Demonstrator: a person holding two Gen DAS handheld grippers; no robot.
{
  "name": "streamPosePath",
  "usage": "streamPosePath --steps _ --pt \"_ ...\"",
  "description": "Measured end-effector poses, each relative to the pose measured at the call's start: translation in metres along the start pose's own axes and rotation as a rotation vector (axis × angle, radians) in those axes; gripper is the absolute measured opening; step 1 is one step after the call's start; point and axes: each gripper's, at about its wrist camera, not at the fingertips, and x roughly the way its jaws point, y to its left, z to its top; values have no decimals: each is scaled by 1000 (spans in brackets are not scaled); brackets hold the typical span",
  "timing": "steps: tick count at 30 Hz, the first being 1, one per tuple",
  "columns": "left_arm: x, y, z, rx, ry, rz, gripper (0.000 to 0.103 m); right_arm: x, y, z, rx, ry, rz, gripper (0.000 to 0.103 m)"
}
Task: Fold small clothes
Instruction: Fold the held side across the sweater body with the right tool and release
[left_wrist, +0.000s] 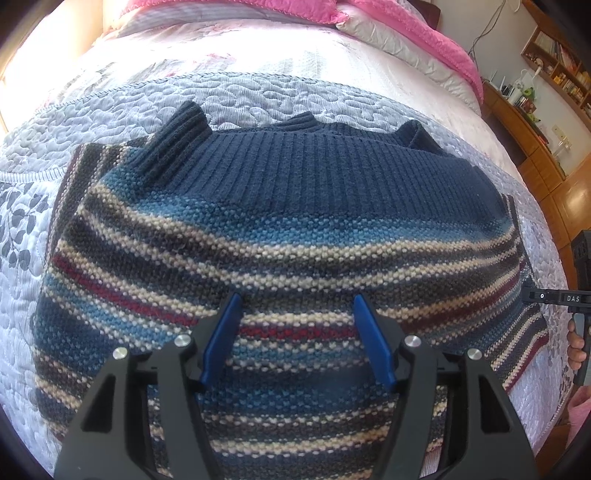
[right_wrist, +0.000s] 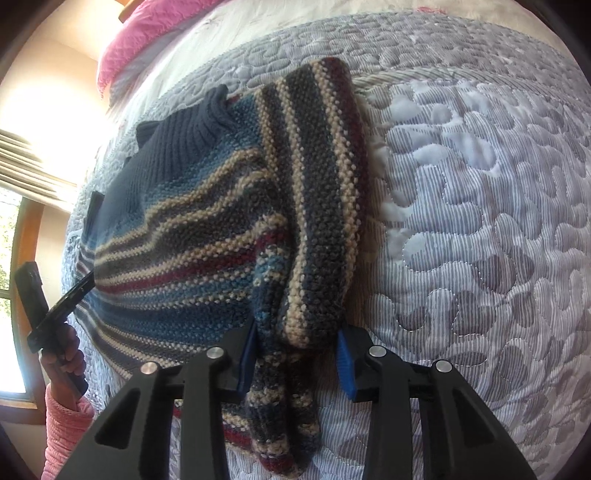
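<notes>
Blue-padded, the left gripper (left_wrist: 297, 339) is hovering spread wide over the striped sweater (left_wrist: 280, 258). The right gripper (right_wrist: 295, 354) is straddling a folded sleeve (right_wrist: 314, 192), seemingly not clamping it. Beyond, the sweater is lying on a quilted bedspread (right_wrist: 480, 206).

The striped sweater (left_wrist: 280, 236) covers the middle of the quilt (left_wrist: 258, 96), its ribbed navy band at the far edge. Beyond that band the quilt lies bare up to the pink blanket (left_wrist: 417, 33) — open passage. In the right wrist view a folded sleeve (right_wrist: 317, 192) bunches between the blue fingers (right_wrist: 346, 360); to its right, bare quilt. The wooden shelves (left_wrist: 532, 122) stand well apart.
</notes>
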Motion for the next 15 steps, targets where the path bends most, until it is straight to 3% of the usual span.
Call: streamPosePath --steps 11,15 --pt "-2 3 1 -3 9 -21 63 -5 0 -2 42 -12 11 36" --pt "-22 10 1 -34 10 -64 63 -30 23 2 29 -43 87 33"
